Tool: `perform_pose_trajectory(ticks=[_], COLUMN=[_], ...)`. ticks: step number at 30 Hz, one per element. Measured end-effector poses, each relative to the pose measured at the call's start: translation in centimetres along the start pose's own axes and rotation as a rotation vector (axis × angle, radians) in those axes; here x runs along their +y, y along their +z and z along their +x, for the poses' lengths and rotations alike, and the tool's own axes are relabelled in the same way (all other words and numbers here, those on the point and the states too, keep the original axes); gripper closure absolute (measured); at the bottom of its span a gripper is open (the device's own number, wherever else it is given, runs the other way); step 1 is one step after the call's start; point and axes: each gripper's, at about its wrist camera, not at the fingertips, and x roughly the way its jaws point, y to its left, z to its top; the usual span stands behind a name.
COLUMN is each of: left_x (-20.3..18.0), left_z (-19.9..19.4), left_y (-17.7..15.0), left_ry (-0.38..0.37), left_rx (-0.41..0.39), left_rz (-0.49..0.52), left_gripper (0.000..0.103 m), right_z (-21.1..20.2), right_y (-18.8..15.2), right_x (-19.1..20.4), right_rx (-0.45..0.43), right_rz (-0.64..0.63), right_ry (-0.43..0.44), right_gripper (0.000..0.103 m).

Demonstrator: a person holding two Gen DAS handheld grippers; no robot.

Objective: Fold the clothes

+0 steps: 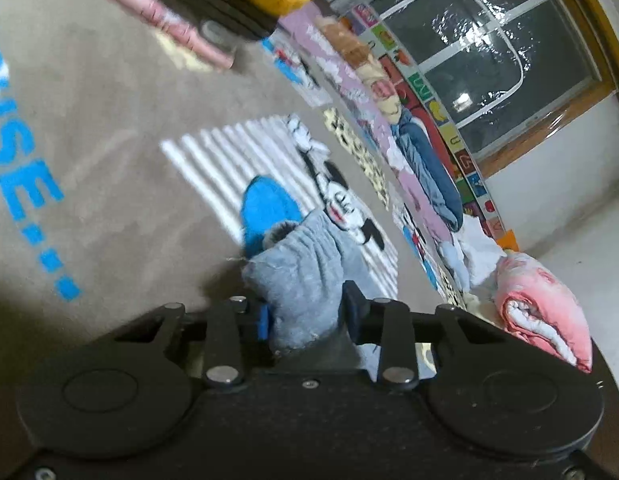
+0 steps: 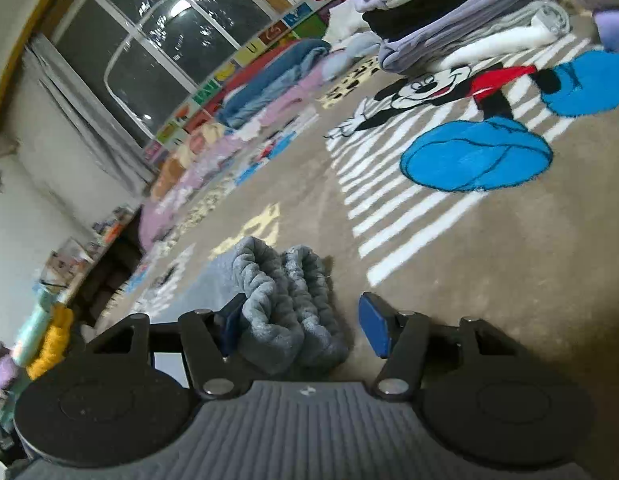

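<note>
A grey fleece garment (image 1: 305, 276) is bunched between the blue-padded fingers of my left gripper (image 1: 305, 312), which is shut on it above the beige cartoon rug (image 1: 109, 160). In the right wrist view the same grey garment (image 2: 285, 308) lies on the rug (image 2: 489, 260) with two ribbed cuffs side by side. My right gripper (image 2: 301, 324) is open around these cuffs; the left pad touches the cloth and the right pad (image 2: 373, 328) stands apart from it.
A stack of folded clothes (image 2: 449, 12) sits at the rug's far end. A row of clothes and bedding (image 2: 269, 80) lines the wall under the window. A rolled pink quilt (image 1: 545, 308) lies to the right. A pink roll (image 1: 161, 20) lies on the rug.
</note>
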Motion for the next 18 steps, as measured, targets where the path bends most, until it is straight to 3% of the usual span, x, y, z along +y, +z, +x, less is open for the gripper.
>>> perform_pose_trajectory(ticks=[3,9,18], left_x=[-3.2,-12.2,-23.3], left_z=[-1.3,-3.1,-2.3], left_y=[-0.4,-3.5,-13.2], left_ry=[0.032,0.111,0.139], left_rx=[-0.051,-0.157,-0.265], left_rz=[0.094,0.453,0.902], left_gripper=[0.074,0.076,0.079], right_z=[-0.3,-0.8,-0.9], right_y=[0.2,0.3,1.2], right_x=[-0.5,-1.7,-3.4], right_rx=[-0.006,-0.028,0.007], right_rz=[0.038,0.126,0.217], right_ry=[0.037,0.108,0.225], right_gripper=[0.041,0.044,0.044])
